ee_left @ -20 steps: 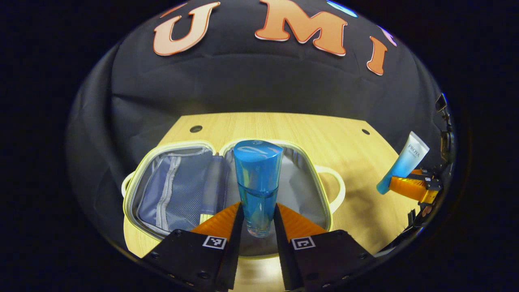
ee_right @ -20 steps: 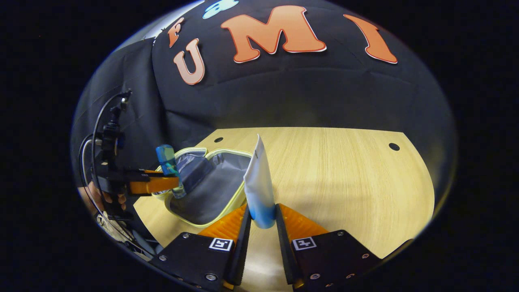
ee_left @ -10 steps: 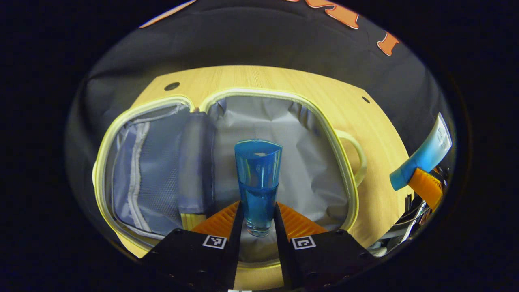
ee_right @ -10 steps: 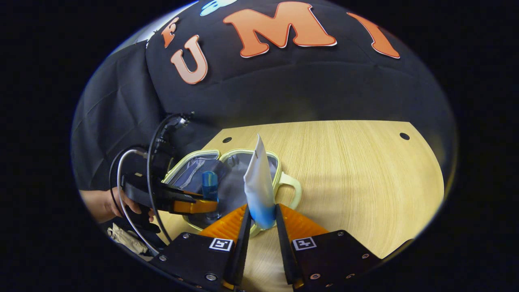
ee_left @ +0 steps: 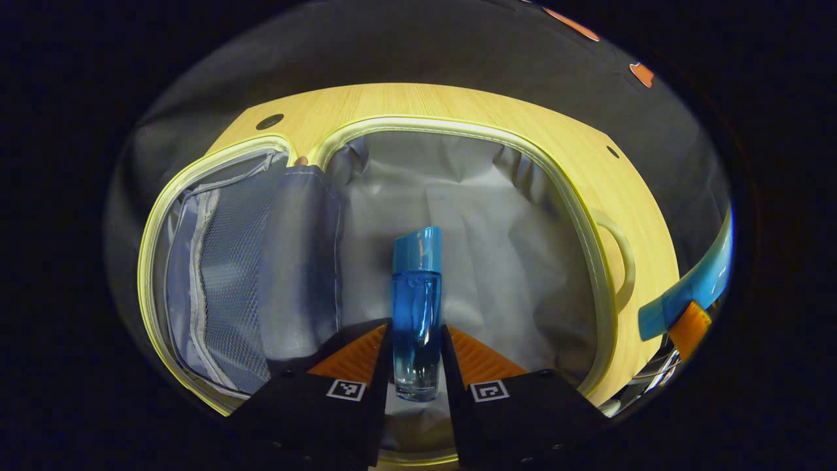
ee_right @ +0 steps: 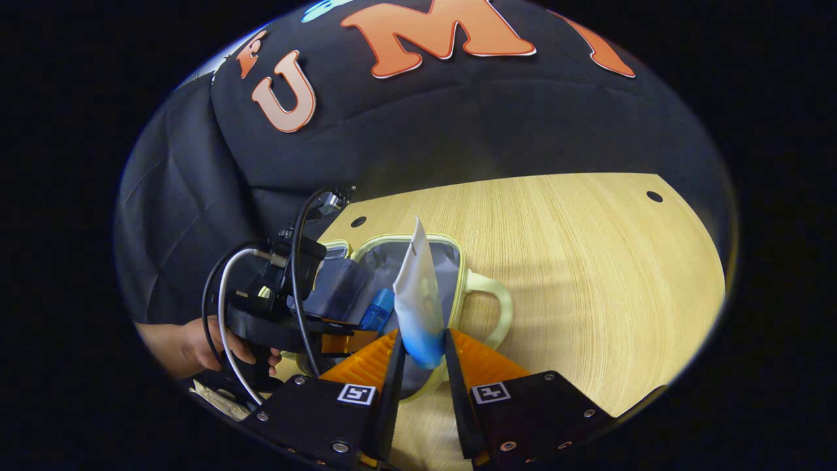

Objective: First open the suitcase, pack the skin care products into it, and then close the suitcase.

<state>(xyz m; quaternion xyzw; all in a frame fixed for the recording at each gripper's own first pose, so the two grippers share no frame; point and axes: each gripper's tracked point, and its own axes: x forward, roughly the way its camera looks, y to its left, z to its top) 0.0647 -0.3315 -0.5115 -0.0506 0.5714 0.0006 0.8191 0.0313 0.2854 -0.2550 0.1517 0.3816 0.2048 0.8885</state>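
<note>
Gripping a blue bottle by its clear base, the left gripper holds it inside the open suitcase — a yellow-trimmed case with grey lining and a mesh pocket, lying on the wooden table. The right gripper clamps a white-to-blue tube, cap down, seemingly above the case's near edge.

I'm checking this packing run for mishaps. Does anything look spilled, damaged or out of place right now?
Nothing stands out. The suitcase lies open on the table; the left claw holds the blue bottle over its grey lining, and the right claw holds the tube. No spill or damage is visible.
</note>
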